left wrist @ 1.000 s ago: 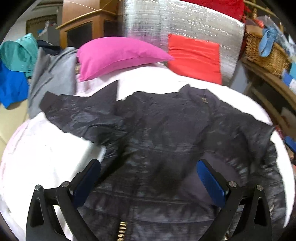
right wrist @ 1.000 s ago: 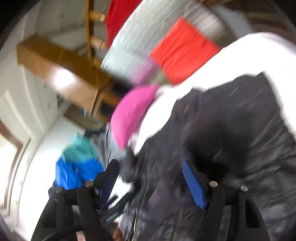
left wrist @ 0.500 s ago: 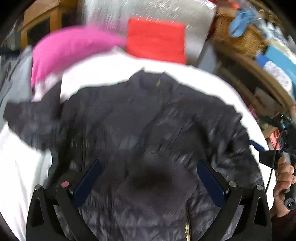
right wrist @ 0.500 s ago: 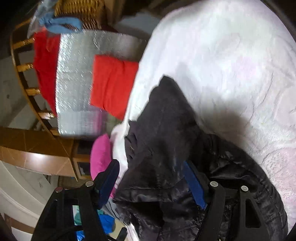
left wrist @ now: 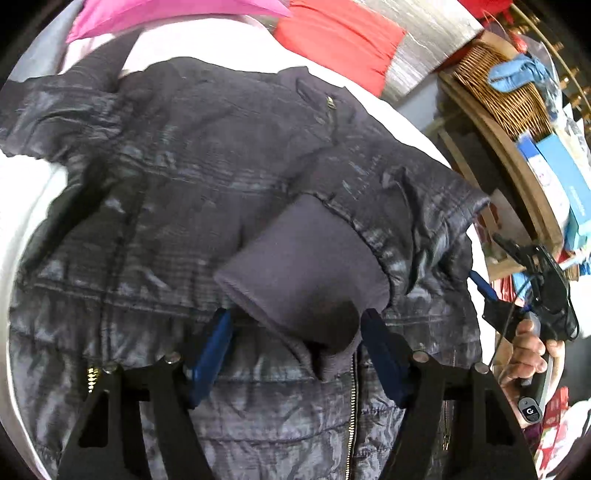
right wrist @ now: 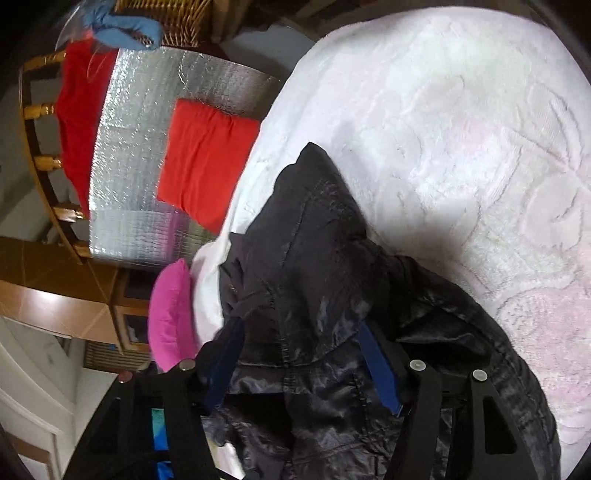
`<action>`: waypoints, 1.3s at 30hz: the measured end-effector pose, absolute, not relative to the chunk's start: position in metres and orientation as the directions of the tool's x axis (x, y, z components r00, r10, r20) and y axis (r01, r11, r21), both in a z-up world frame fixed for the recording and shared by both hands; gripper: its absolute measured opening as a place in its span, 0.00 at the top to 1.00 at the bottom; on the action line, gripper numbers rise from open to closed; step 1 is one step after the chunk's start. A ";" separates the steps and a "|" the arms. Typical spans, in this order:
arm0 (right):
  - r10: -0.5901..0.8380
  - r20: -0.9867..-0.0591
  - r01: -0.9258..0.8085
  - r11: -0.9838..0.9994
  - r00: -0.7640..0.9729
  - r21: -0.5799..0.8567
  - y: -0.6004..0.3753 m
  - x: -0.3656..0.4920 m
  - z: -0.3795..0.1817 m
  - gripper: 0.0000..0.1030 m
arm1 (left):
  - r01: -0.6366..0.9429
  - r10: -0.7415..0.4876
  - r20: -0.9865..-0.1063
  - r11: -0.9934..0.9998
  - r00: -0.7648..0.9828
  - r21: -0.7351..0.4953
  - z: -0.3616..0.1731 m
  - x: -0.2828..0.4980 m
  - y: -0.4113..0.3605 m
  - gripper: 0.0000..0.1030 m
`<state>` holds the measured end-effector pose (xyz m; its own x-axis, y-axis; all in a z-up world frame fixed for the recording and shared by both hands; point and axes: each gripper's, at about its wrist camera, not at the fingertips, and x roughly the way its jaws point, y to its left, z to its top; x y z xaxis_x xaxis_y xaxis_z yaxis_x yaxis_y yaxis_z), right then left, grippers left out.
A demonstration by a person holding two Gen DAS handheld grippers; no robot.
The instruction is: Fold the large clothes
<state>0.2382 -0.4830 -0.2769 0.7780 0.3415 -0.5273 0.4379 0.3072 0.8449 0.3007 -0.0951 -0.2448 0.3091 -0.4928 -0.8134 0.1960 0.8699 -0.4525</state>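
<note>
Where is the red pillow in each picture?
Left wrist view: the red pillow is at the top middle, past the jacket.
Right wrist view: it is left of the middle, above the jacket.
Shared landmark: the silver sheet behind it.

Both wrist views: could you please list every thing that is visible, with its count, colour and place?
jacket: one, dark grey, spread on the bed, one sleeve folded across its front
cuff: one, grey knit, between the left fingers
bed cover: one, white, under the jacket
pink pillow: one, pink, at the head of the bed
red cushion: one, red, against the silver sheet
silver sheet: one, silver, behind the cushion
basket: one, tan wicker, on a shelf beside the bed
blue cloth: one, blue, on the basket
left gripper: black with blue pads, apparently open around the cuff
right gripper: black with blue pads, apparently open, jacket fabric between its fingers
</note>
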 end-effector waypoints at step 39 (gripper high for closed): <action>0.301 -0.562 0.493 0.278 0.770 0.824 -0.466 0.256 -0.321 0.70 | 0.282 -0.575 -0.676 0.817 0.461 -0.502 -0.240 0.344 -0.091 0.86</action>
<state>0.2559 -0.4664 -0.3208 0.7700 0.3012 -0.5624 0.4933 0.2781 0.8242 0.3436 -0.0906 -0.2397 0.4614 -0.5745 -0.6760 0.2818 0.8175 -0.5023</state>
